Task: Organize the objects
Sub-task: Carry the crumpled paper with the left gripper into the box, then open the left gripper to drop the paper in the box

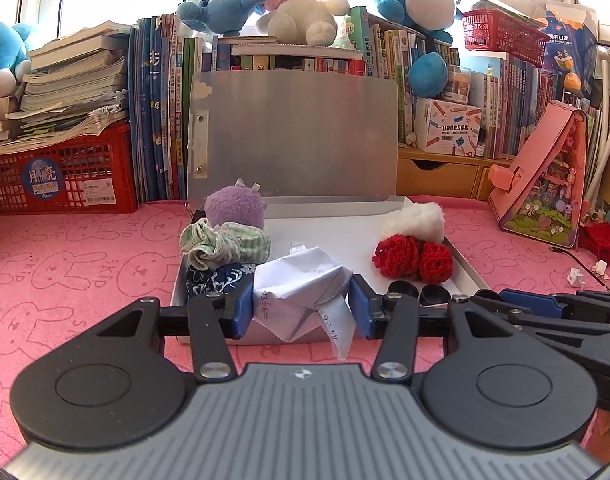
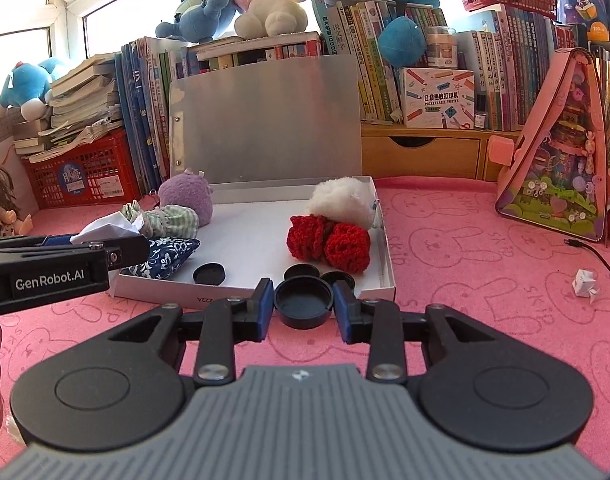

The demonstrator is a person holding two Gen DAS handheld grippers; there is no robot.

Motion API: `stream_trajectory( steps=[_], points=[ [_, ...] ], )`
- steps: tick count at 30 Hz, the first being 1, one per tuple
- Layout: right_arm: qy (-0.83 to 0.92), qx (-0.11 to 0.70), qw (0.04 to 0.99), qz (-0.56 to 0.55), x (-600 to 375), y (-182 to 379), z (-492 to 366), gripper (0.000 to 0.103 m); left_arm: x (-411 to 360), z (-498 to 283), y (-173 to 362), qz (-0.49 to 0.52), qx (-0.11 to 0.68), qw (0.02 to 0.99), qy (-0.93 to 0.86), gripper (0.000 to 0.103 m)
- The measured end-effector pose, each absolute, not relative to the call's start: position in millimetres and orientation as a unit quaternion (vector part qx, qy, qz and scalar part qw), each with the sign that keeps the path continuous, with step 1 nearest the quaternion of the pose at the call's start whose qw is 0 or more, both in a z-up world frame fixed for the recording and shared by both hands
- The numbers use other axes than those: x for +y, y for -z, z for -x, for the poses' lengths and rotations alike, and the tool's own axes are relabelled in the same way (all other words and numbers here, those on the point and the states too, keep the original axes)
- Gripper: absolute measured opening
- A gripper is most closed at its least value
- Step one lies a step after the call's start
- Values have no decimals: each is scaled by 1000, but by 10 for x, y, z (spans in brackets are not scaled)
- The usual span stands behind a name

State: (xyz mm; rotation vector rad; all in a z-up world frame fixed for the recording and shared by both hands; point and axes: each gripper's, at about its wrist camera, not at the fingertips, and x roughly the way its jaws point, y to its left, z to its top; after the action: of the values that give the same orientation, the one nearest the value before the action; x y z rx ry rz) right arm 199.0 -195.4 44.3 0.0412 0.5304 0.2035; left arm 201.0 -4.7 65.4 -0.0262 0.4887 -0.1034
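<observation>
An open flat white box lies on the pink mat, its silver lid standing up behind. Inside lie a purple plush, a striped green cloth bundle, a blue patterned pouch, red knitted pieces, a white fluffy toy and black caps. My left gripper is shut on a crumpled white paper at the box's front edge. My right gripper is shut on a black round cap just in front of the box.
Books, red crates, plush toys and a wooden drawer shelf line the back. A pink triangular toy house stands at the right. A small folded paper and a black cable lie on the mat at right.
</observation>
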Motion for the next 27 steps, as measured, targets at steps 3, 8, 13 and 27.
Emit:
stream_trajectory(
  steps=[3,8,13,27],
  points=[
    [-97,261,960,-19,-1957,-463,-2091,39,-38,-2161,-681,19,244,968,53,55],
    [-94,265,959,-15,-1963,-449,-2259,39,-71,-2347,-658,17,245,968,56,55],
    [-94,278,956,-23,-1989,-400,-2379,39,-86,-2511,-585,20,254,966,52,55],
    [-111,301,945,-57,-2037,-255,-2625,39,-77,-2767,-312,23,280,959,48,55]
  ],
)
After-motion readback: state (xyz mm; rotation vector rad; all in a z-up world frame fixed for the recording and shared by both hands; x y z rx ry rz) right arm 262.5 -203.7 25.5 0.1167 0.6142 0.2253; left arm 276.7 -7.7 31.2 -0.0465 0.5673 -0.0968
